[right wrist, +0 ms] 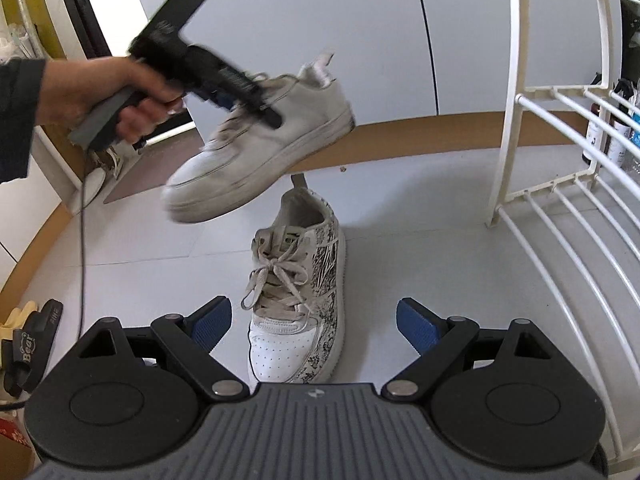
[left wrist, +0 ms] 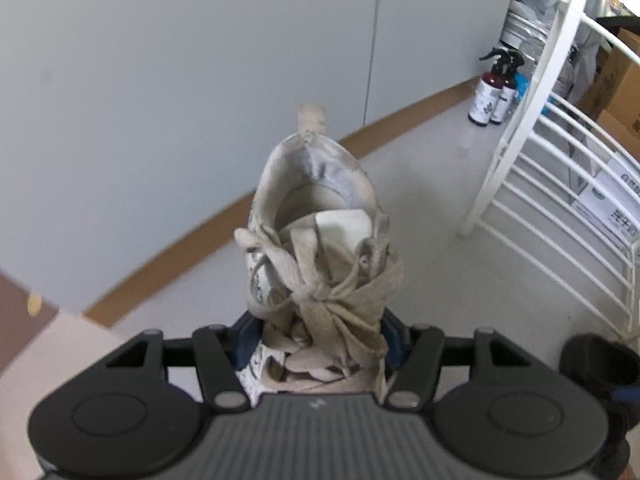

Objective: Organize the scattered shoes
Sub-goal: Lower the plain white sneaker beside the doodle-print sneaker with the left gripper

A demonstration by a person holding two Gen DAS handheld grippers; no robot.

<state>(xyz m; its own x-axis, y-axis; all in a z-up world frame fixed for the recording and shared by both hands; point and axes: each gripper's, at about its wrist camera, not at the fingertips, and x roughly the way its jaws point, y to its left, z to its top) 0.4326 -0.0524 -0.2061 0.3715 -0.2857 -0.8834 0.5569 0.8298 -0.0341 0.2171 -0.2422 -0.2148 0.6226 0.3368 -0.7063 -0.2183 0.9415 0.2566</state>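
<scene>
Left gripper (left wrist: 316,344) clamped across laced midfoot of a worn white sneaker (right wrist: 260,152), held in the air, toe tilted down, heel tab up; upper greyed and scuffed, beige laces knotted. Second sneaker (right wrist: 298,292) stands on the pale floor (right wrist: 420,260) beneath it; white toe, black-and-white patterned sides, beige laces. Right gripper (right wrist: 314,324) spread wide, empty, hovering above that shoe's toe; white wire rack (right wrist: 560,208) to the right.

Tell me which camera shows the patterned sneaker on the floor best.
The right wrist view: the patterned sneaker stands whole on the floor between the right gripper's open fingers. The left wrist view does not show it, only the held shoe.
</scene>
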